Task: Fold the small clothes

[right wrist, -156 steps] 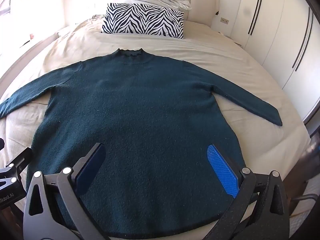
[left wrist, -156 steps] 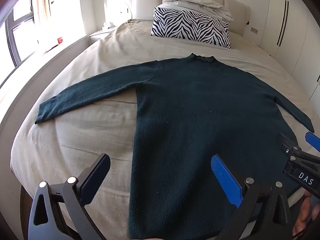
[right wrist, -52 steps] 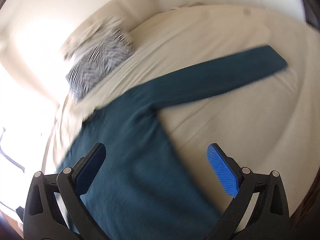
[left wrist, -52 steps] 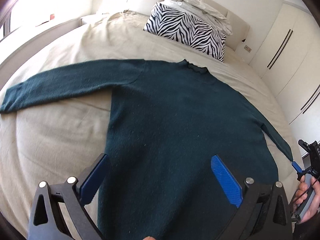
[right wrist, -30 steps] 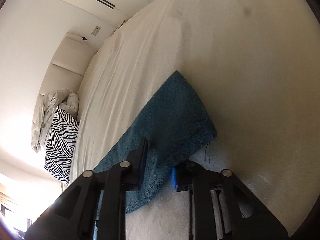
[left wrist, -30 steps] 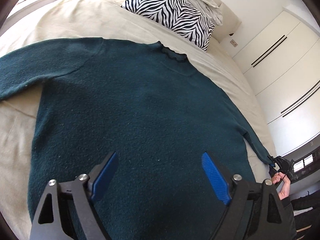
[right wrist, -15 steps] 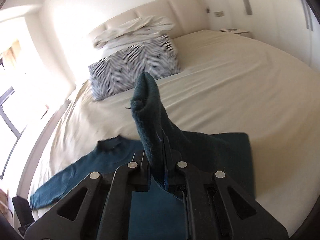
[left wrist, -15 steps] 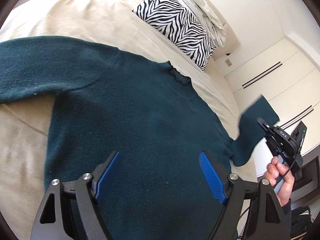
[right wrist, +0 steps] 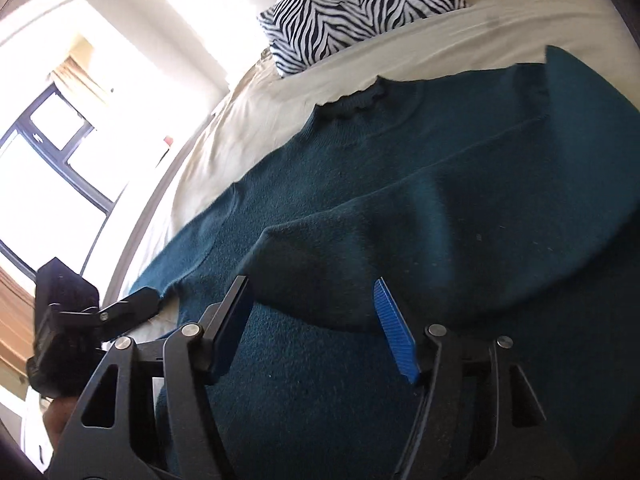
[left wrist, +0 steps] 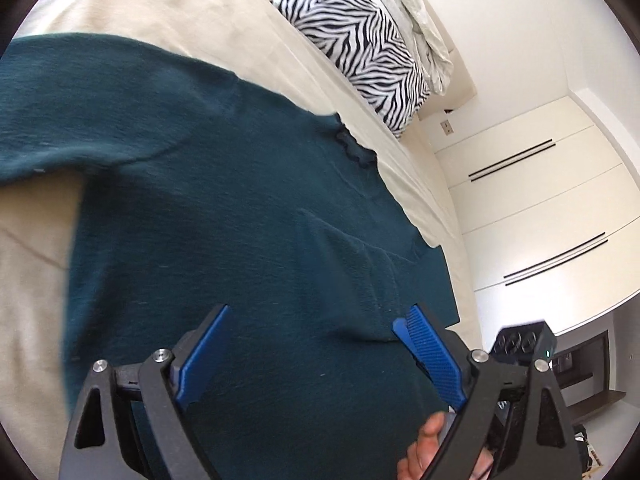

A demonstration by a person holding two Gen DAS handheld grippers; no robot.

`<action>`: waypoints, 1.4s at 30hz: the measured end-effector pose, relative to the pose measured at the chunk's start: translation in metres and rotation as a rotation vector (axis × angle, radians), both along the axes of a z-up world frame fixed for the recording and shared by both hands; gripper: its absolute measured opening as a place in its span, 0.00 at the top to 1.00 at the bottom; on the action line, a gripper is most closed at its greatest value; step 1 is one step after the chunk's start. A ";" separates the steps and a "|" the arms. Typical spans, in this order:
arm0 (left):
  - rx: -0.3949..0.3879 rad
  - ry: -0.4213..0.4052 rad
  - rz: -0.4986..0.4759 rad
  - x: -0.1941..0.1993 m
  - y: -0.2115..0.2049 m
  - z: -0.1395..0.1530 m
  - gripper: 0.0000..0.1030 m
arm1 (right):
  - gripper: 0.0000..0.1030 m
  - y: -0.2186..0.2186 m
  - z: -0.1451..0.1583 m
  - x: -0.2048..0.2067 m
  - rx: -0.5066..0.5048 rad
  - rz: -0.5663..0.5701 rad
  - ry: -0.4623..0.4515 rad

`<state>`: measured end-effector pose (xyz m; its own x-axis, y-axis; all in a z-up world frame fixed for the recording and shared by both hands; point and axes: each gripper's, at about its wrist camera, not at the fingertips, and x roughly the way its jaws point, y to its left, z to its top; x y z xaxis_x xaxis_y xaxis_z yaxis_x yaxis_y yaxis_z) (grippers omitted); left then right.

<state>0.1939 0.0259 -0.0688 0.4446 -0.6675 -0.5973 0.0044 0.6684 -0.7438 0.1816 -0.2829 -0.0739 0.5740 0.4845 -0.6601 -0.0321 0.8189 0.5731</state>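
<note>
Our right gripper (right wrist: 310,322) and left gripper (left wrist: 316,354) hang released above the teal sweater (left wrist: 224,220) — spread over the bed (left wrist: 160,4), one sleeve (right wrist: 420,240) folded across just ahead. Farther ahead lies a zebra pillow (right wrist: 352,4).

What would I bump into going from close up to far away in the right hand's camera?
right gripper → folded-over sleeve → sweater collar → beige bedsheet → zebra pillow
</note>
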 end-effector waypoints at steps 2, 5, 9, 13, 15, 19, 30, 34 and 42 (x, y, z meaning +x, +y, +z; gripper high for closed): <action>-0.003 0.012 -0.034 0.011 -0.018 -0.001 0.13 | 0.40 -0.028 0.004 -0.009 0.048 -0.052 0.009; 0.048 0.081 -0.070 0.032 -0.045 -0.014 0.13 | 0.40 -0.068 -0.002 -0.019 0.159 -0.126 0.045; 0.116 0.071 -0.078 0.050 -0.064 -0.012 0.24 | 0.40 -0.109 -0.015 -0.035 0.273 -0.207 0.055; 0.135 0.097 -0.126 0.062 -0.076 -0.010 0.73 | 0.40 -0.138 -0.025 -0.045 0.339 -0.256 0.041; 0.163 0.085 -0.140 0.063 -0.077 -0.008 0.92 | 0.40 -0.149 -0.027 -0.048 0.358 -0.271 0.033; 0.158 0.008 -0.099 0.074 -0.056 0.016 0.92 | 0.40 -0.168 -0.028 -0.056 0.379 -0.292 0.024; 0.186 -0.073 0.000 0.095 -0.003 0.017 0.92 | 0.40 -0.174 -0.025 -0.025 0.402 -0.382 0.061; 0.166 -0.049 -0.019 0.089 -0.012 -0.001 0.92 | 0.39 -0.172 -0.032 0.001 0.402 -0.424 0.126; 0.134 -0.054 -0.004 0.088 -0.009 -0.002 0.92 | 0.39 -0.200 -0.030 0.038 0.450 -0.544 0.080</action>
<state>0.2818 0.0166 -0.0711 0.4760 -0.5850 -0.6567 0.0448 0.7618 -0.6462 0.2196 -0.4830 -0.1037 0.7704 0.3781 -0.5134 0.3705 0.3898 0.8431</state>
